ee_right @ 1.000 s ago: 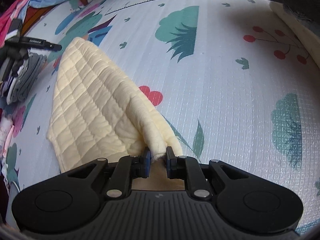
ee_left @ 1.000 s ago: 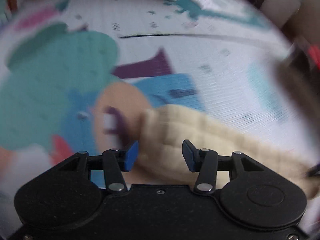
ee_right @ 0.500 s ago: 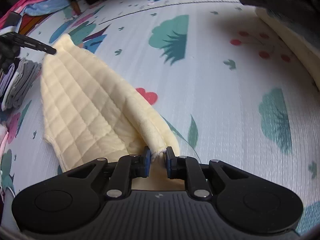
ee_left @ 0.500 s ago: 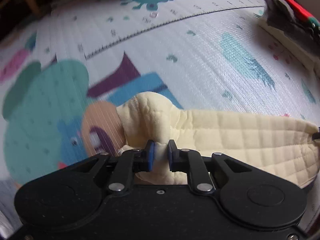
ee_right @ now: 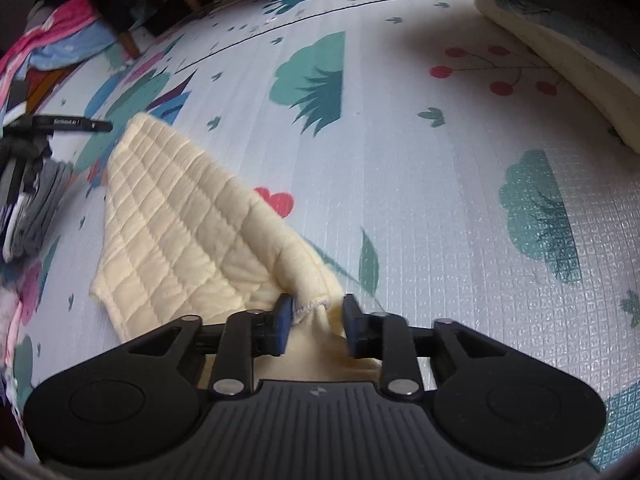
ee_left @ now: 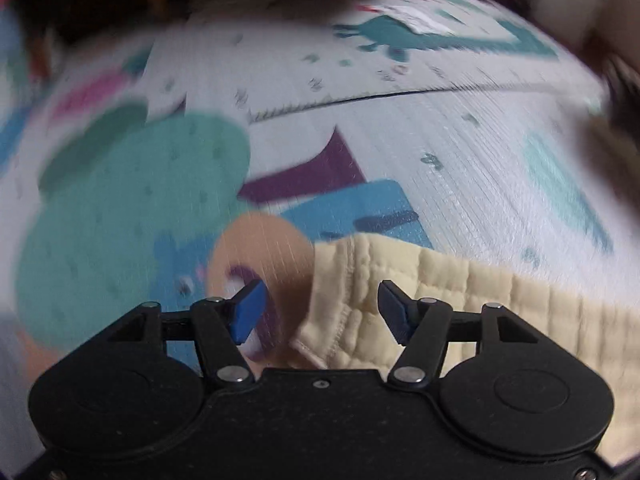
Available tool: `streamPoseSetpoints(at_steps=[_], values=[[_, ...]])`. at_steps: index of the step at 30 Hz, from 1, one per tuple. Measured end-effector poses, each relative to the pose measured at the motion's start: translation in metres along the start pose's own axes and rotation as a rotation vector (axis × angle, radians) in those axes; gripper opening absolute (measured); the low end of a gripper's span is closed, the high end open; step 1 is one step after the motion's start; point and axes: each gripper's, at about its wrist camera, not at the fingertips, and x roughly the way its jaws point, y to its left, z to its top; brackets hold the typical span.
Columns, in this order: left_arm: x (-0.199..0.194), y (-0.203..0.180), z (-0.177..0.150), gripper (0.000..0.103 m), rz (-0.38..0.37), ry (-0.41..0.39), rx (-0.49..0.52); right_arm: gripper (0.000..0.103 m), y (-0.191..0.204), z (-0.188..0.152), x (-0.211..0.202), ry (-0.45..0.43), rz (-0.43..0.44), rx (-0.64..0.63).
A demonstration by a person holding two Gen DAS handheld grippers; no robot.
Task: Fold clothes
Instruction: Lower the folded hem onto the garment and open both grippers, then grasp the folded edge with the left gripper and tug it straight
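Observation:
A cream quilted garment (ee_right: 180, 232) lies on the patterned play mat (ee_right: 420, 200). In the left wrist view its stitched end (ee_left: 352, 292) lies flat between the fingers of my left gripper (ee_left: 320, 312), which is open and holds nothing. In the right wrist view my right gripper (ee_right: 314, 324) is open, with the garment's near corner (ee_right: 316, 300) resting loosely between its blue pads. The left gripper's black tip (ee_right: 60, 124) shows at the far left of that view.
A stack of folded grey clothes (ee_right: 36, 208) sits at the left edge of the right wrist view. Pink and blue clothes (ee_right: 60, 40) lie beyond it. A thick cream pad with a dark item on it (ee_right: 560, 40) lies at the right.
Both grippers were shut on the garment half a second ago and have now opened. The garment's ends have dropped onto the mat. The left view is blurred by motion.

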Motion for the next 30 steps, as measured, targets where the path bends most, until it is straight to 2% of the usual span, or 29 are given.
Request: streamPoseSetpoints(at_steps=[2, 3, 4, 5, 6, 9, 13, 14, 15, 16, 17, 18, 20, 21, 22, 23, 24, 25, 28, 30], values=[[0.006, 0.007, -0.009, 0.06, -0.015, 0.034, -0.087, 0.036, 0.001, 0.001, -0.004, -0.015, -0.011, 0.0], [0.008, 0.005, -0.015, 0.036, -0.031, 0.048, -0.089, 0.042, 0.003, 0.001, -0.007, -0.028, -0.025, -0.008], [0.008, 0.0, -0.019, 0.008, -0.029, 0.043, -0.051, 0.045, 0.005, 0.001, -0.009, -0.04, -0.041, -0.024], [0.006, -0.006, -0.021, 0.003, -0.029, 0.035, -0.002, 0.051, 0.007, 0.0, -0.011, -0.046, -0.051, -0.046], [0.001, -0.01, -0.021, 0.0, -0.039, 0.041, 0.023, 0.053, 0.009, -0.001, -0.009, -0.036, -0.051, -0.066], [-0.019, -0.016, -0.016, 0.0, -0.063, 0.052, 0.057, 0.051, 0.015, -0.008, 0.0, 0.024, -0.054, -0.126], [-0.015, -0.015, -0.019, 0.0, 0.009, 0.059, 0.103, 0.05, 0.016, -0.016, 0.0, 0.041, -0.07, -0.179], [-0.014, -0.013, -0.021, 0.0, 0.003, 0.037, 0.087, 0.051, 0.016, -0.016, -0.002, 0.035, -0.078, -0.181], [-0.014, -0.01, -0.023, 0.013, -0.014, 0.011, 0.057, 0.051, 0.017, -0.015, -0.004, 0.023, -0.086, -0.184], [-0.011, -0.008, -0.023, 0.05, -0.036, 0.011, 0.023, 0.051, 0.017, -0.014, -0.006, 0.01, -0.094, -0.187], [-0.009, -0.008, -0.024, 0.06, -0.045, -0.007, 0.011, 0.052, 0.019, -0.014, -0.009, -0.009, -0.108, -0.204], [-0.009, -0.008, -0.025, 0.06, -0.05, -0.032, 0.007, 0.052, 0.024, -0.014, -0.013, -0.035, -0.128, -0.236], [-0.002, -0.016, -0.032, 0.055, -0.036, -0.022, 0.044, 0.052, 0.037, -0.015, -0.021, -0.102, -0.173, -0.318], [0.001, -0.02, -0.035, 0.041, -0.027, -0.013, 0.066, 0.052, 0.045, -0.017, -0.023, -0.133, -0.188, -0.363], [0.004, -0.028, -0.039, 0.032, -0.008, -0.02, 0.099, 0.052, 0.052, -0.017, -0.023, -0.148, -0.181, -0.396], [0.005, -0.032, -0.043, 0.027, 0.0, -0.035, 0.125, 0.052, 0.06, -0.018, -0.021, -0.149, -0.155, -0.425], [0.004, -0.036, -0.043, 0.015, -0.016, -0.038, 0.127, 0.052, 0.068, -0.02, -0.017, -0.137, -0.12, -0.454], [-0.001, -0.035, -0.043, 0.008, -0.032, -0.032, 0.117, 0.052, 0.074, -0.022, -0.012, -0.117, -0.092, -0.477], [-0.025, -0.033, -0.036, 0.006, -0.067, -0.029, 0.14, 0.052, 0.075, -0.032, 0.004, -0.04, -0.035, -0.456], [-0.035, -0.03, -0.034, 0.006, -0.075, -0.027, 0.139, 0.052, 0.071, -0.039, 0.005, -0.019, -0.022, -0.455]])
